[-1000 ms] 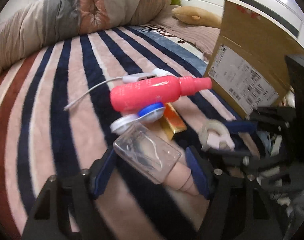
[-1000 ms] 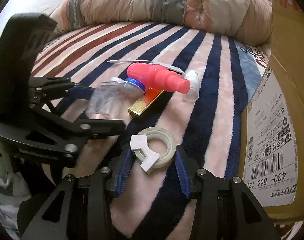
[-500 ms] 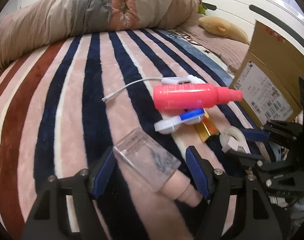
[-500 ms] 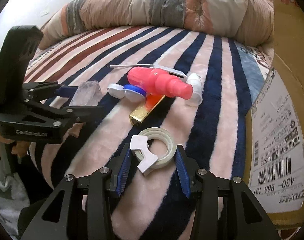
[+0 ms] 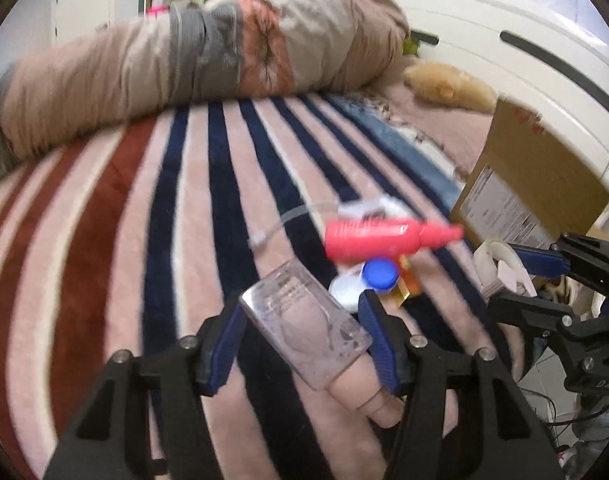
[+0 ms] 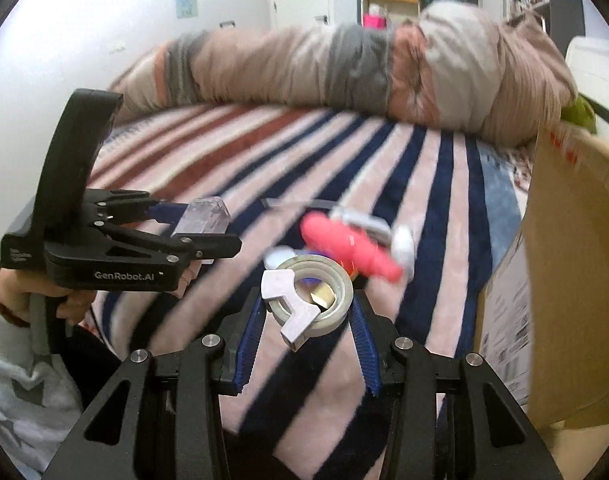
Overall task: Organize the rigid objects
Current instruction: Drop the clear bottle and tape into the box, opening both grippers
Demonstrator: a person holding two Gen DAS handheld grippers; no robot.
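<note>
Striped bedding in pink, navy and rust (image 5: 116, 216) covers the bed, with a rolled quilt (image 5: 192, 52) along its far edge and a cardboard box (image 5: 528, 184) at the right. Left wrist view: the left tool (image 5: 302, 322), its jaws just having been closing, is clenched on a clear bottle (image 5: 304, 312) with a beige cap, lifted clear of the bedding. Beyond it, on the bed, lie a pink spray bottle (image 5: 384, 236), a blue-and-white case (image 5: 368, 280), a gold item and a white cable, clustered together. Right wrist view: the right tool (image 6: 306, 322) is grasping a tape roll (image 6: 320, 296) in a white dispenser, raised above the bedding, with the cardboard box (image 6: 572, 280) just to its right. A hand (image 6: 32, 296) at the left edge holds the left tool (image 6: 200, 228) with the clear bottle (image 6: 204, 218).
</note>
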